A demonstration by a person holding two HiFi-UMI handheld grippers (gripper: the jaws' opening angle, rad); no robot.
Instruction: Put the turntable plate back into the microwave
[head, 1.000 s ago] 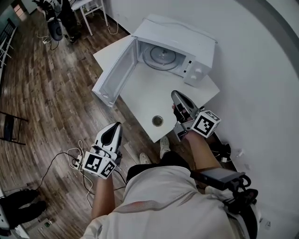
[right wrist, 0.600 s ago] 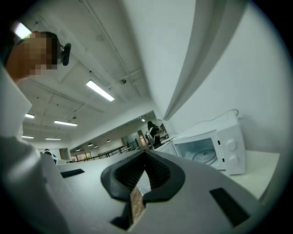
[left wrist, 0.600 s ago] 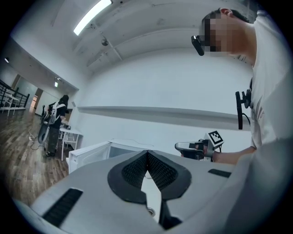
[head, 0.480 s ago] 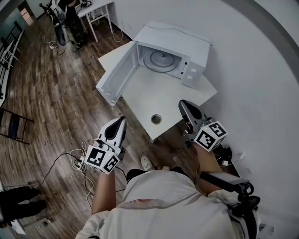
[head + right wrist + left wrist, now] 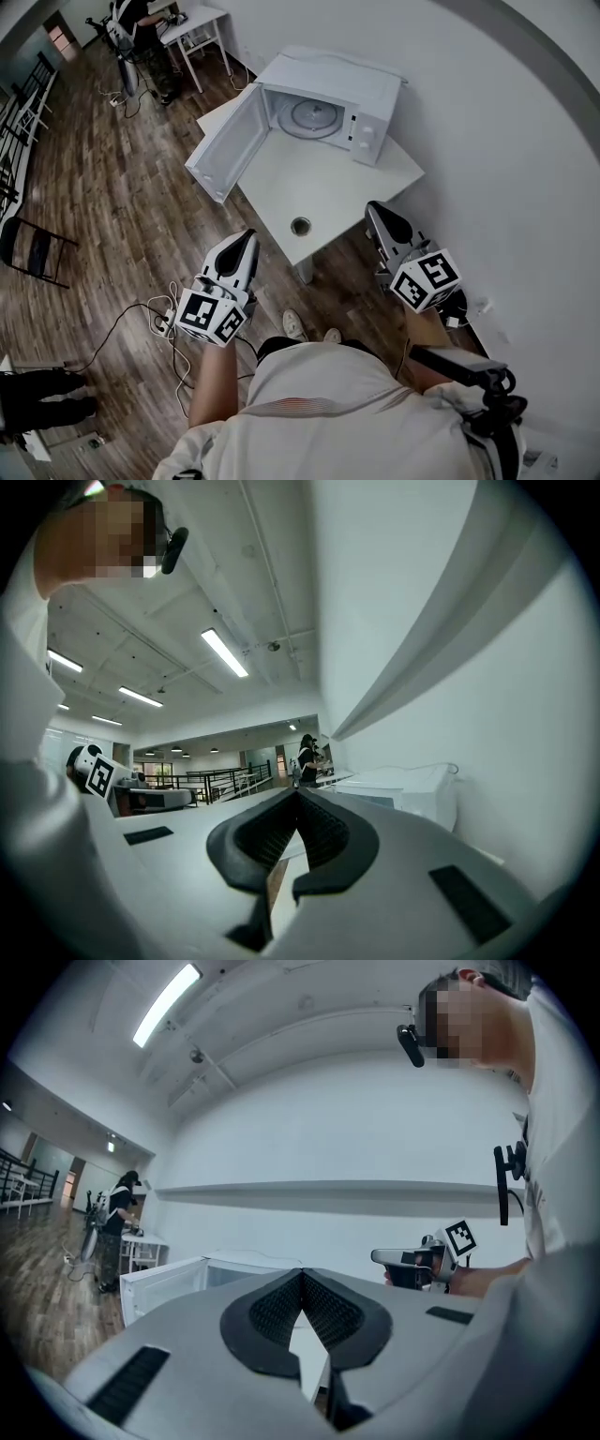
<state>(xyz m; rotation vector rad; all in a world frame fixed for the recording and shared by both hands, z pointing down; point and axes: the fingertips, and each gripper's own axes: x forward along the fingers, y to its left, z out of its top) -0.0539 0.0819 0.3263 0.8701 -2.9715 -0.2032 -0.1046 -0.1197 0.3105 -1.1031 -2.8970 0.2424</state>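
Note:
The white microwave (image 5: 328,84) stands at the far end of a white table (image 5: 337,192) with its door (image 5: 220,145) swung open to the left. The glass turntable plate (image 5: 314,114) lies flat inside the cavity. My left gripper (image 5: 247,240) hangs over the floor, off the table's near-left edge, shut and empty. My right gripper (image 5: 373,208) is off the near-right edge, also shut with nothing held. In the left gripper view the shut gripper (image 5: 301,1274) faces the open door (image 5: 159,1283). The right gripper (image 5: 298,794) looks along the wall toward the microwave (image 5: 403,785).
A round grommet hole (image 5: 300,225) sits near the table's front. Cables and a power strip (image 5: 159,319) lie on the wood floor at left. A white wall (image 5: 506,141) runs close on the right. A person (image 5: 141,19) works at a far table.
Both grippers have drawn back from the table toward my body and risen. The right one left the tabletop edge and rolled. The microwave and plate have not moved.

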